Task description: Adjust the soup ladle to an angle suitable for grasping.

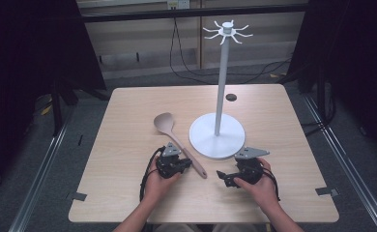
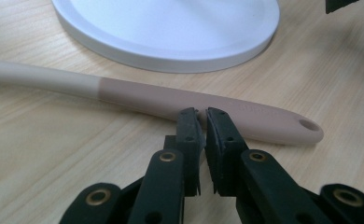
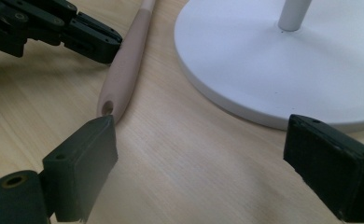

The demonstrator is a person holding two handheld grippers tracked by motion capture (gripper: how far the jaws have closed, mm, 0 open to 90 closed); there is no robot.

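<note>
A beige spoon (image 1: 177, 140) with a brownish handle lies on the wooden table, left of a white stand's round base (image 1: 217, 137). The stand's pole (image 1: 220, 92) rises to a ring of hooks (image 1: 227, 32). My left gripper (image 1: 188, 165) is shut and empty, its tips (image 2: 200, 116) right up against the spoon handle (image 2: 171, 100). My right gripper (image 1: 222, 177) stands wide open on the table near the front of the base (image 3: 273, 70). Its fingers (image 3: 84, 158) bracket bare wood, with the handle's holed end (image 3: 108, 107) just beyond its left finger. The left gripper (image 3: 108, 46) shows far off at top left.
A dark round hole (image 1: 231, 97) sits in the table behind the stand. Tape marks (image 1: 79, 196) lie at the front corners. The table's front edge is close behind both hands. Cables trail on the floor beyond the far edge.
</note>
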